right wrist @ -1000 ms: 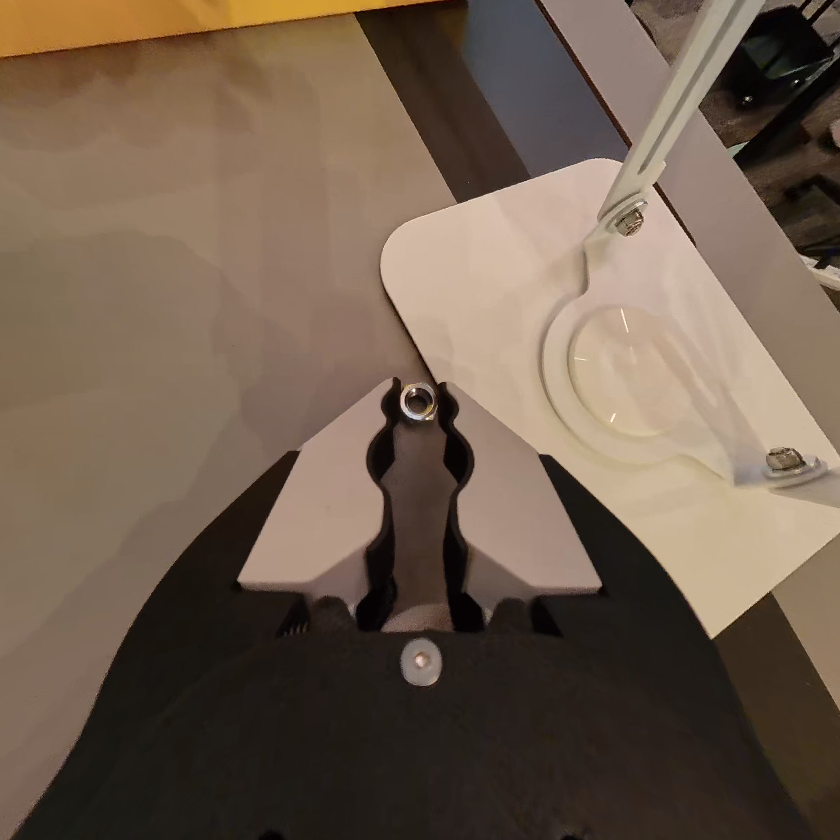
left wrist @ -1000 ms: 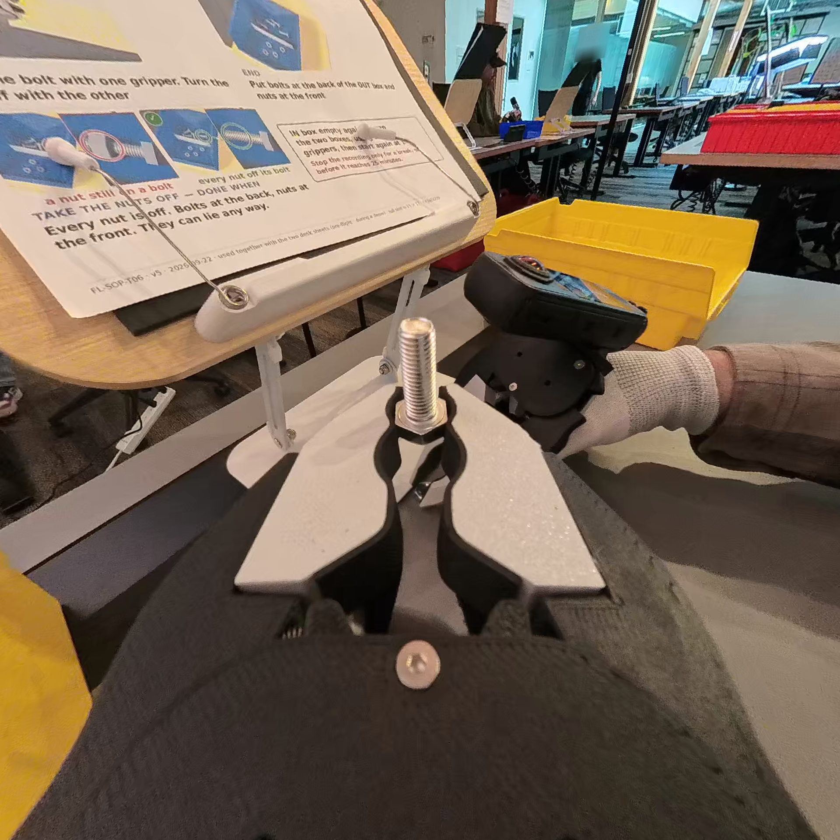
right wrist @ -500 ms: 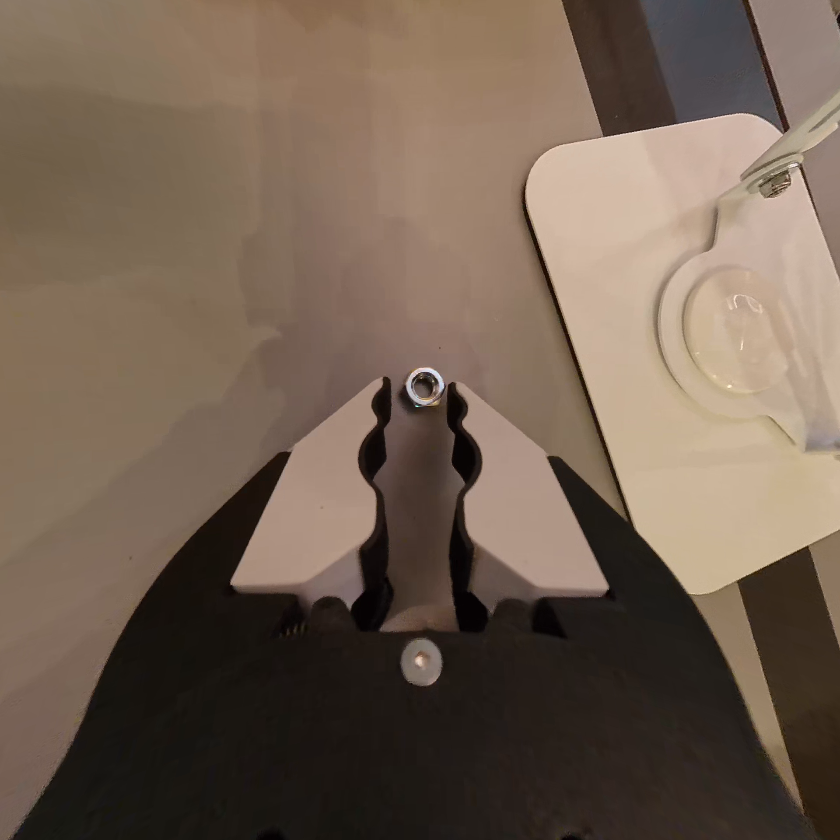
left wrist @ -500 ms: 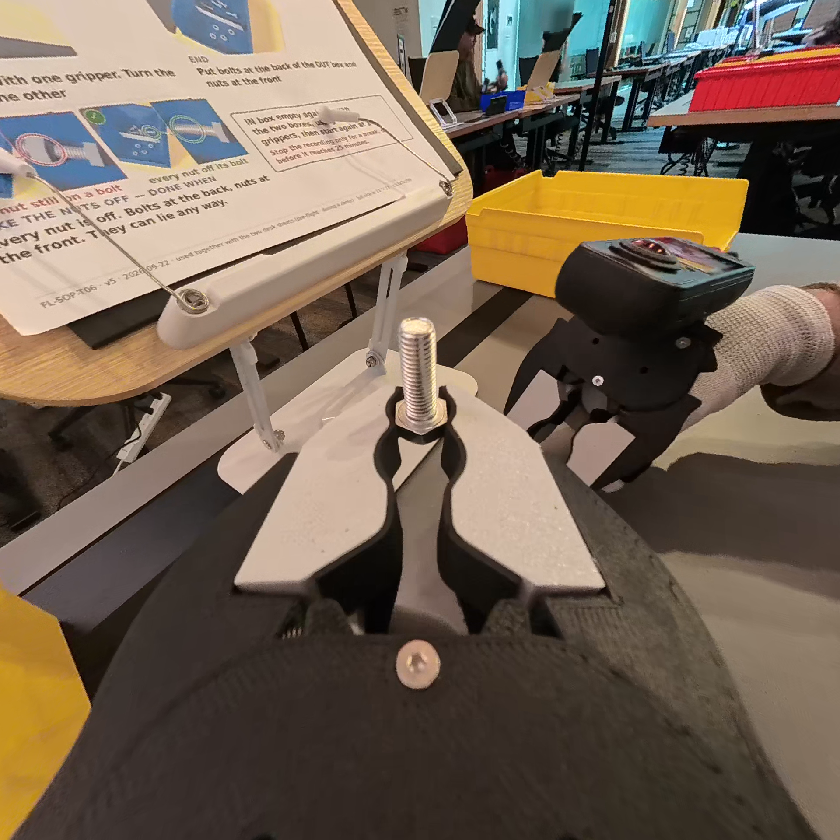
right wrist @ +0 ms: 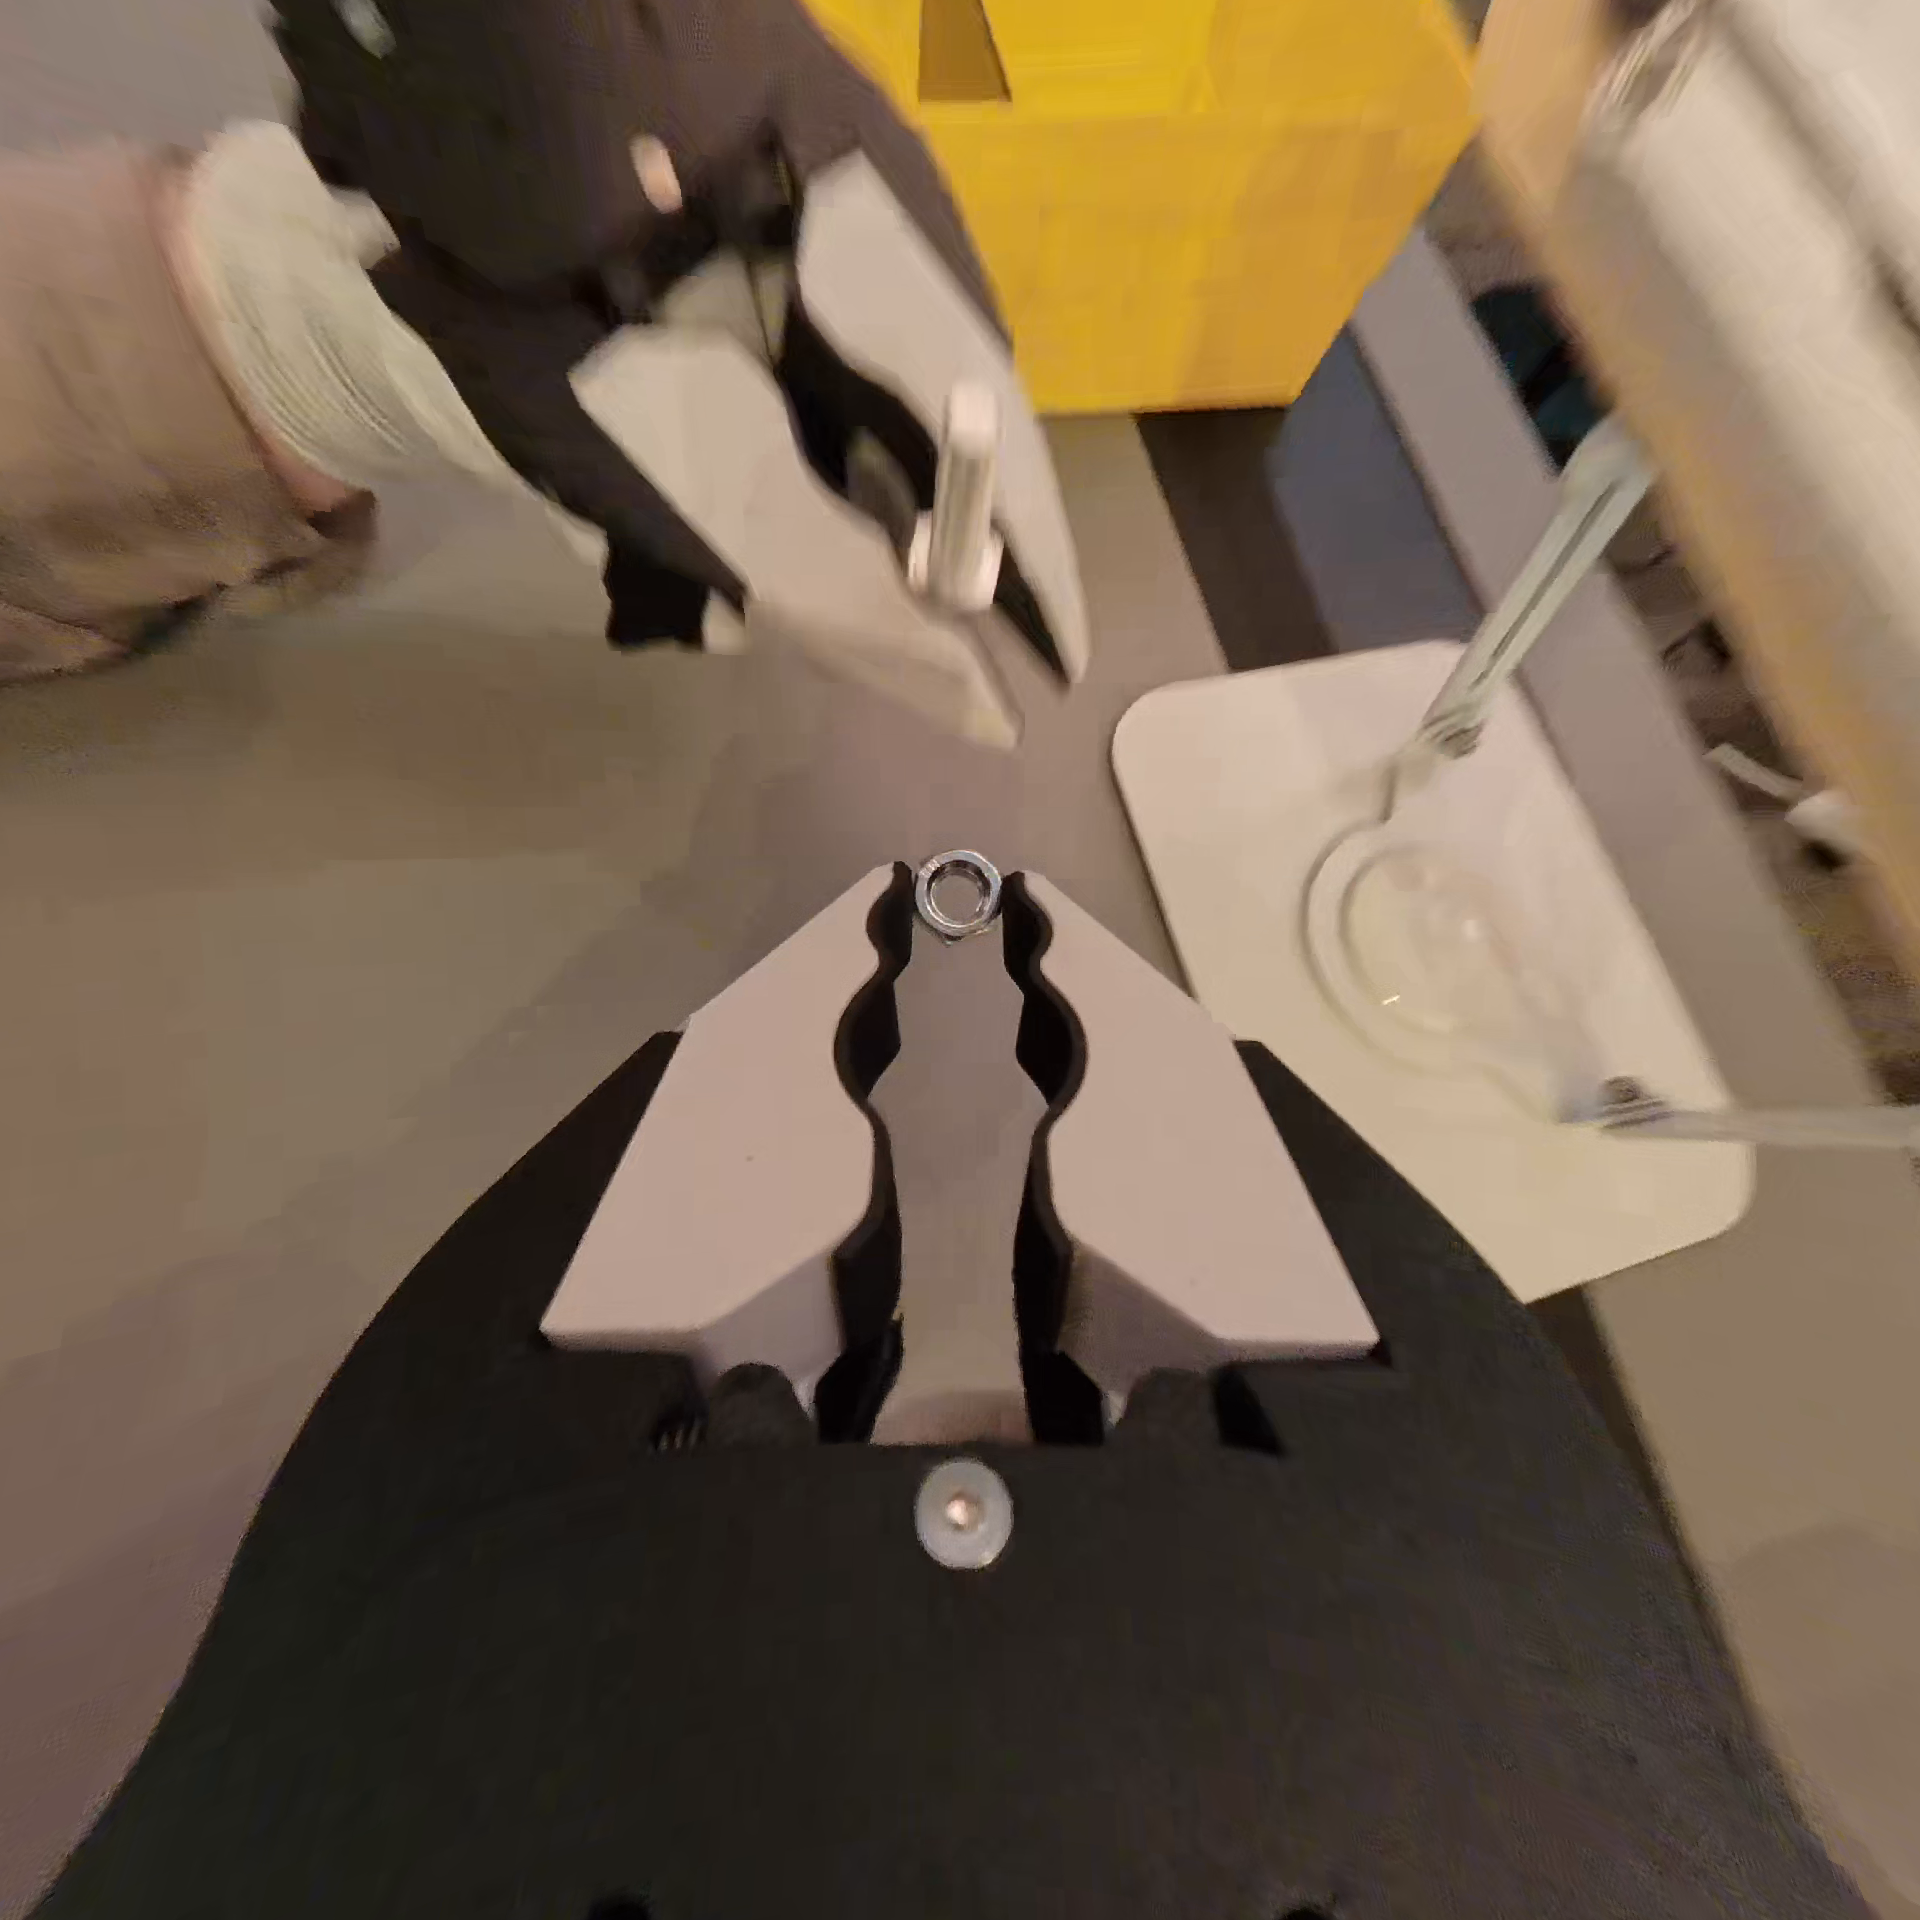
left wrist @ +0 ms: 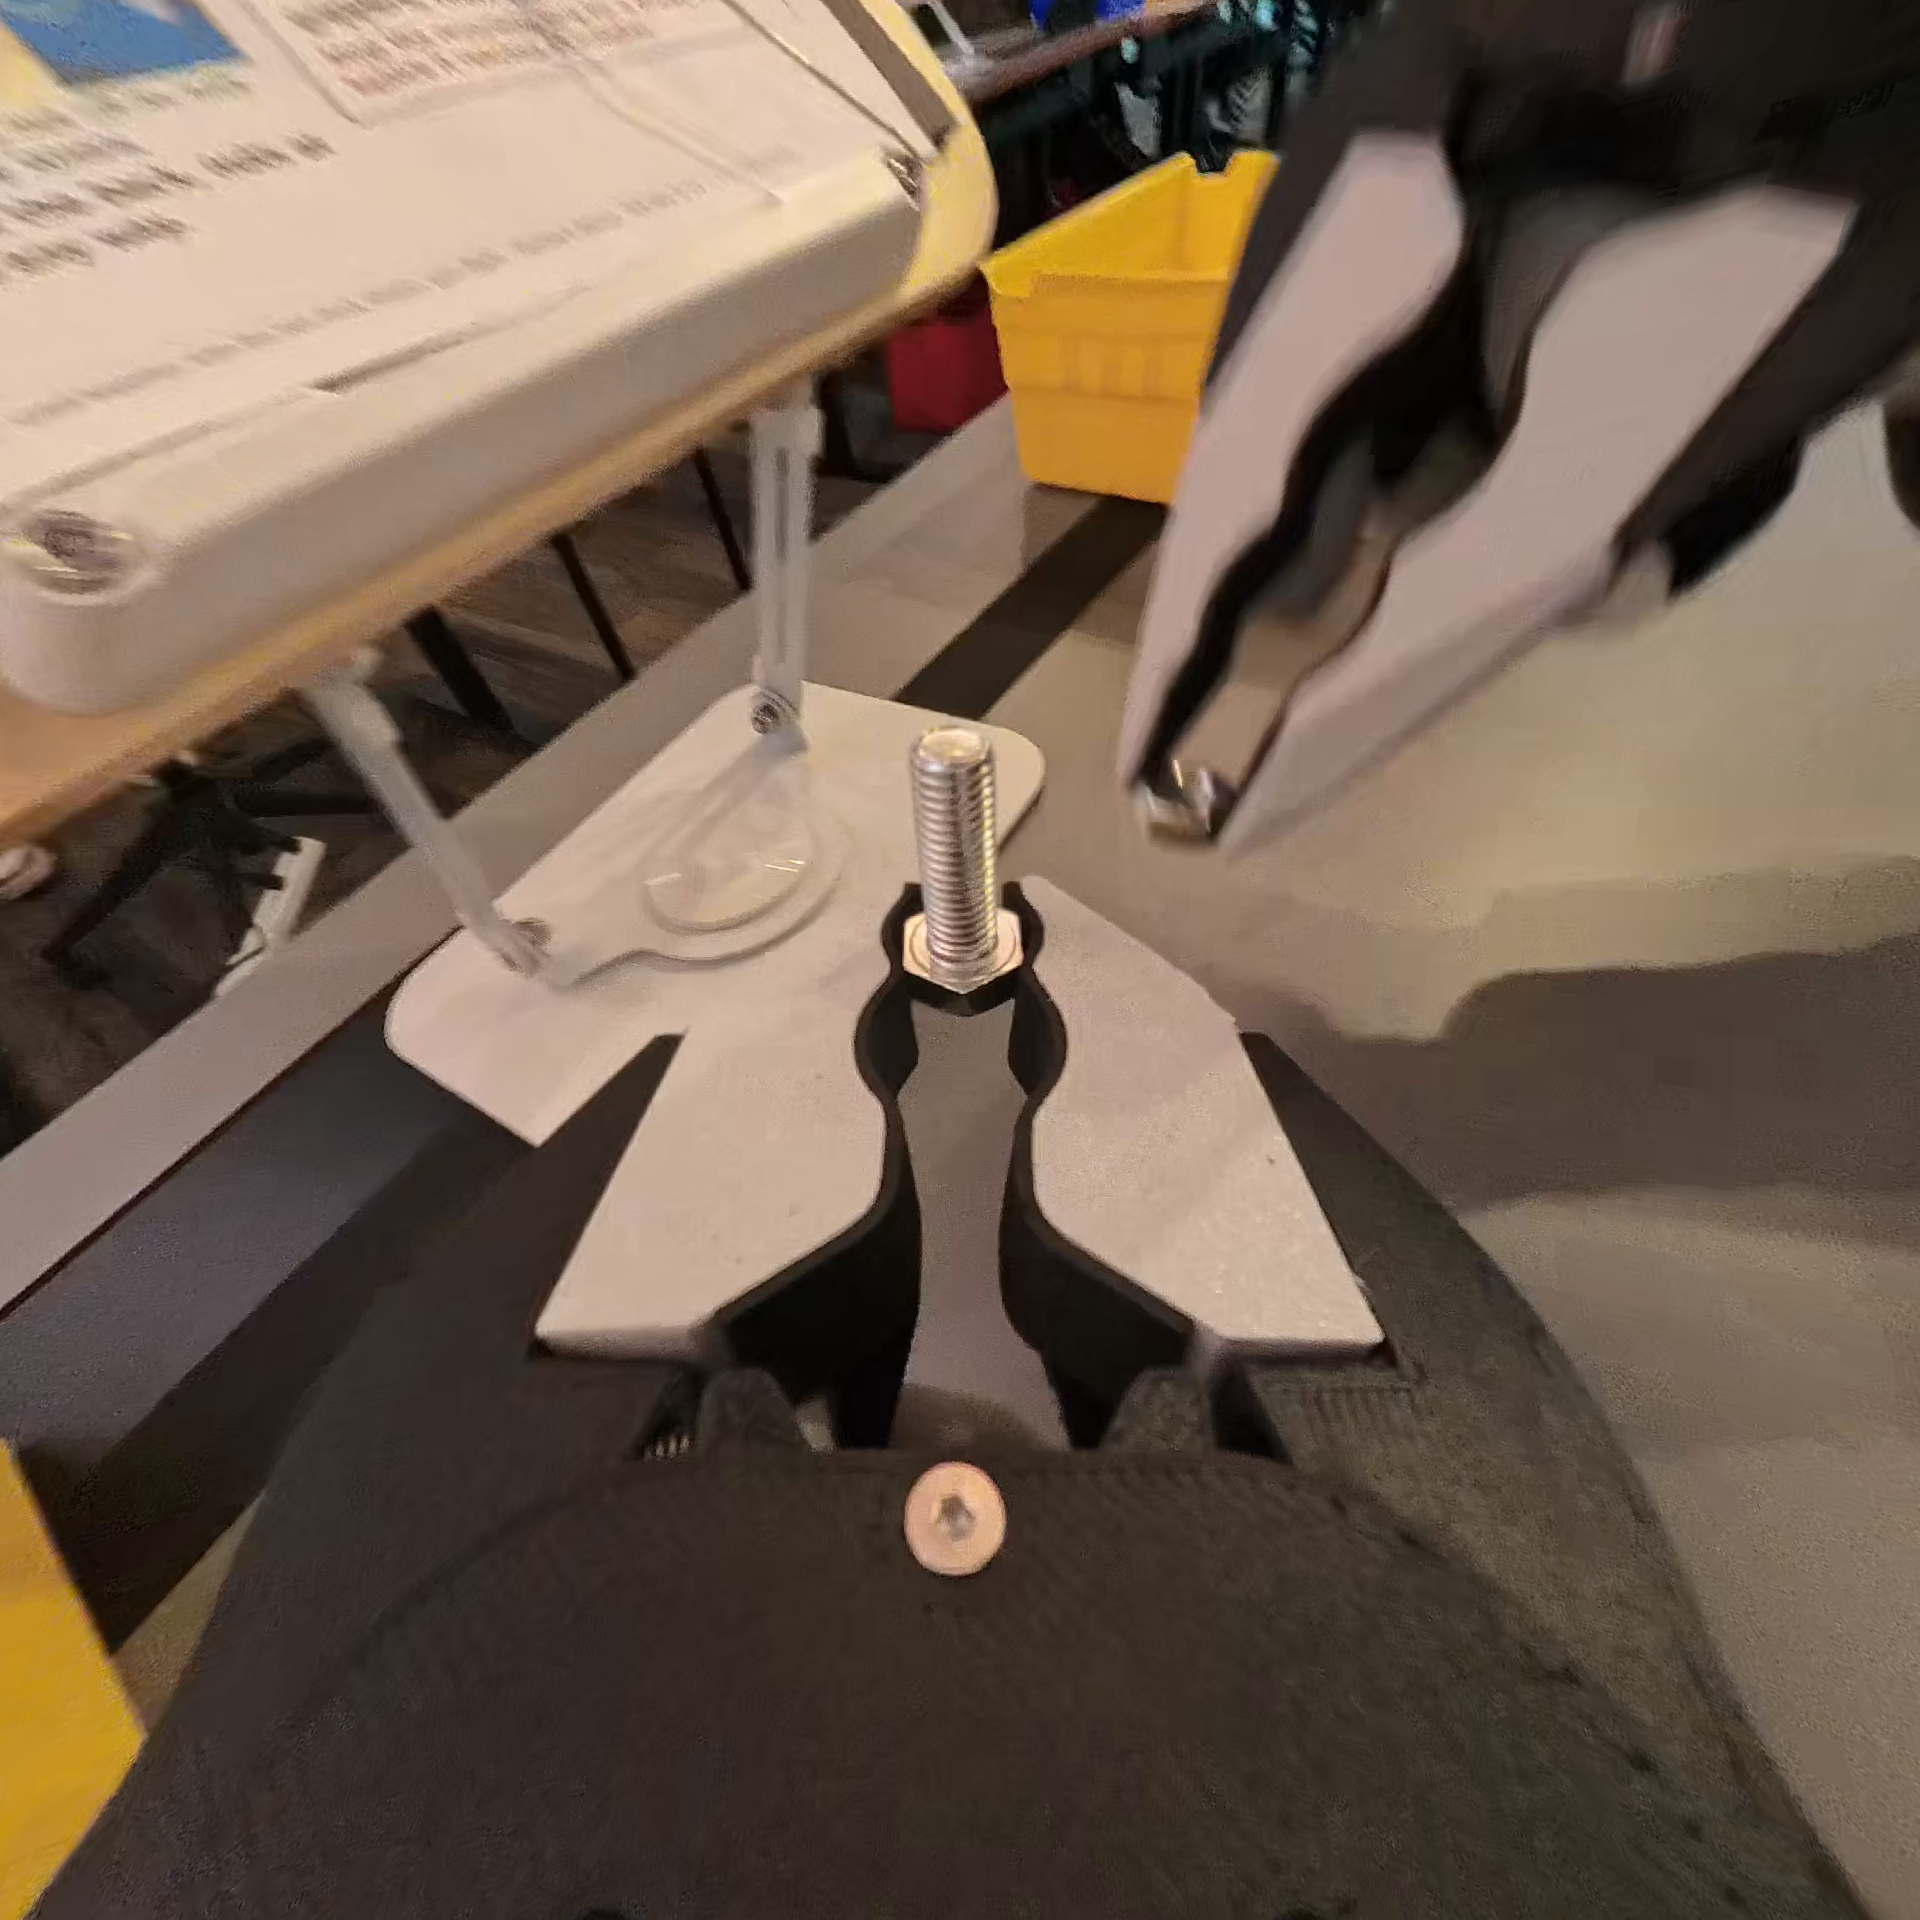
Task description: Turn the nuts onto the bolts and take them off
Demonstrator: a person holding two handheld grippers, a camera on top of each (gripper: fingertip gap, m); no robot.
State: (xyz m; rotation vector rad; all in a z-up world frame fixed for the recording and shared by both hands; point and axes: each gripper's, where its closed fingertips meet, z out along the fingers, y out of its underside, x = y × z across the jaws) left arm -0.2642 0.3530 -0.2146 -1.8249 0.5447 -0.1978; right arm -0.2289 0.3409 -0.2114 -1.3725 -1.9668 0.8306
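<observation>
My left gripper (left wrist: 956,971) is shut on the hex head of a silver bolt (left wrist: 954,847), whose threaded shaft stands upright above the fingers. My right gripper (right wrist: 958,902) is shut on a small silver nut (right wrist: 958,899) at its fingertips. In the left wrist view the right gripper (left wrist: 1184,810) hangs to the upper right of the bolt, with the nut (left wrist: 1179,805) beside the bolt tip and apart from it. In the right wrist view the left gripper (right wrist: 1023,665) and its bolt (right wrist: 961,488) show blurred beyond the nut, held by a gloved hand (right wrist: 301,343).
A tilted wooden document stand (left wrist: 468,312) with a white base plate (left wrist: 582,997) stands on the left, close behind the bolt. A yellow bin (left wrist: 1101,343) sits at the back and another yellow bin (left wrist: 42,1662) at the near left. A grey table mat (left wrist: 1558,1351) lies below.
My right gripper has closed on the nut, lifted off the mat and swung up close to the bolt, so both grippers now face each other. The left gripper still holds the bolt.
</observation>
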